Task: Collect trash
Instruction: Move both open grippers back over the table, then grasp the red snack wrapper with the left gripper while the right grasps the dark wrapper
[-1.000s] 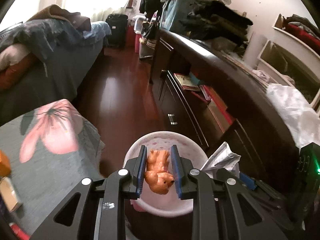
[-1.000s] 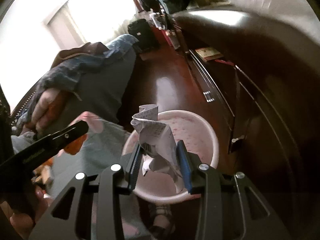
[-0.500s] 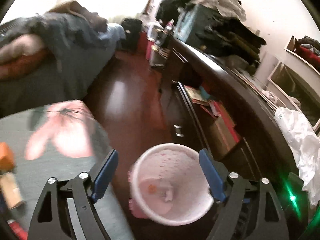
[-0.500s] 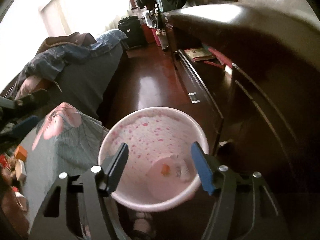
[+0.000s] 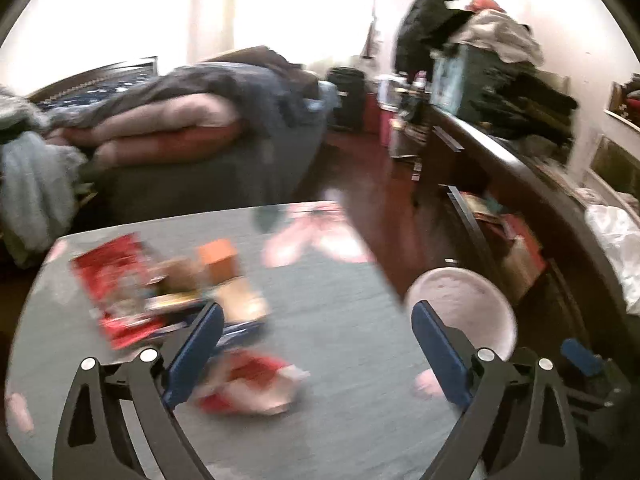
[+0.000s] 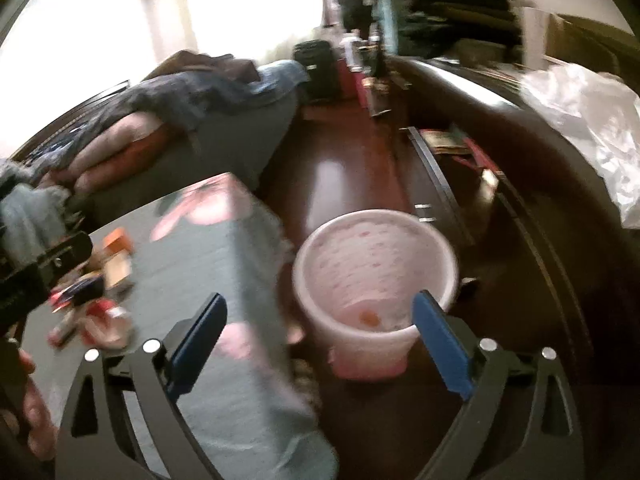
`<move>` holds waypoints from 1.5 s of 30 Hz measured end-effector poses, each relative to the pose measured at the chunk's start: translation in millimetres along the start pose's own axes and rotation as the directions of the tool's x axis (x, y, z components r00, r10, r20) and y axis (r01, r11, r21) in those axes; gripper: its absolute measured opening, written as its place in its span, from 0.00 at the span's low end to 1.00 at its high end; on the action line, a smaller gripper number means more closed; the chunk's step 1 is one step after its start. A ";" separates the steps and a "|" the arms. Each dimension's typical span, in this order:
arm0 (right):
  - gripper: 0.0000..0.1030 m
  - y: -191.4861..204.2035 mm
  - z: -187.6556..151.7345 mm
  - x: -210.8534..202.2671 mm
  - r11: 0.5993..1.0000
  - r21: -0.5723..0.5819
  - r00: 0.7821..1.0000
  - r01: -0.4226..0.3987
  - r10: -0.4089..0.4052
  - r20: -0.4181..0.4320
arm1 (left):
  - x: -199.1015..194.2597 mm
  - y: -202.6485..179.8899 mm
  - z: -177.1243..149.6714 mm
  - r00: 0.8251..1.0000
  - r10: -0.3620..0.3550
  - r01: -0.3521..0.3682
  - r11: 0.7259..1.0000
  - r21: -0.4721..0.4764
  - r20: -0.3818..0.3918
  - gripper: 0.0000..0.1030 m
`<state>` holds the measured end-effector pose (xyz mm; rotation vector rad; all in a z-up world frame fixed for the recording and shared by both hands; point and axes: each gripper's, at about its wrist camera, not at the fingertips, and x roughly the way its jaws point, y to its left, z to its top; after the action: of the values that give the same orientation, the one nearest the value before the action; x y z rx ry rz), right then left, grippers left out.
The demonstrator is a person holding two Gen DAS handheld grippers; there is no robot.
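Both our tools are spreading their jaws with nothing between them: the left tool [image 5: 316,344] over the surface [image 5: 352,336] near the wrappers [image 5: 248,384], the right tool [image 6: 318,336] above the pink bin [image 6: 374,276] on the floor, scraps inside

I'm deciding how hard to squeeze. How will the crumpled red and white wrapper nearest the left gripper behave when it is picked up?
The crumpled wrapper looks thin and creased, so probably light and floppy, flattening under the pads. Lying loose on the cloth-covered table, it may slide if nudged. Blur hides its material.
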<state>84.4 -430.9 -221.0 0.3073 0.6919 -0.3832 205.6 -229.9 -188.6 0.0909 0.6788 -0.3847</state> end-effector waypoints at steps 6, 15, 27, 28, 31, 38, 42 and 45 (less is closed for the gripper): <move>0.92 49.6 -7.1 -15.8 0.993 -0.091 0.997 -0.073 0.072 -0.009 | -9.5 84.0 -3.4 0.988 0.151 -0.151 0.982 -0.114 -0.006 0.96; 0.92 115.1 -9.4 -6.2 0.974 -0.169 0.989 -0.148 0.144 -0.035 | 47.6 171.0 12.1 0.975 0.210 -0.220 0.954 -0.204 -0.069 0.96; 0.92 183.2 -11.6 41.2 0.948 -0.155 0.956 -0.278 0.256 -0.145 | 86.9 197.4 8.3 0.989 0.103 -0.128 0.952 -0.276 -0.103 0.15; 0.92 187.6 -11.0 44.2 0.945 -0.142 0.949 -0.295 0.273 -0.156 | 85.8 200.6 8.2 0.990 0.095 -0.120 0.952 -0.282 -0.099 0.09; 0.92 200.3 -9.1 48.1 0.936 -0.126 0.937 -0.329 0.308 -0.165 | 73.6 209.1 9.2 0.990 0.122 -0.137 0.942 -0.307 -0.067 0.07; 0.92 230.0 -8.4 66.4 0.920 -0.077 0.907 -0.384 0.360 -0.218 | 23.3 234.2 12.7 0.985 0.166 -0.141 0.925 -0.353 0.041 0.06; 0.92 243.4 -6.7 76.9 0.913 -0.041 0.892 -0.407 0.387 -0.234 | 1.4 248.0 8.8 0.981 0.185 -0.150 0.919 -0.365 0.061 0.06; 0.92 248.5 -1.8 79.5 0.902 -0.011 0.881 -0.431 0.418 -0.223 | -7.9 257.2 3.0 0.981 0.185 -0.147 0.912 -0.382 0.063 0.07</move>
<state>248.5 -228.9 -238.9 0.4372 0.8233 0.0945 298.4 10.1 -192.1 -0.2340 0.6317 -0.0887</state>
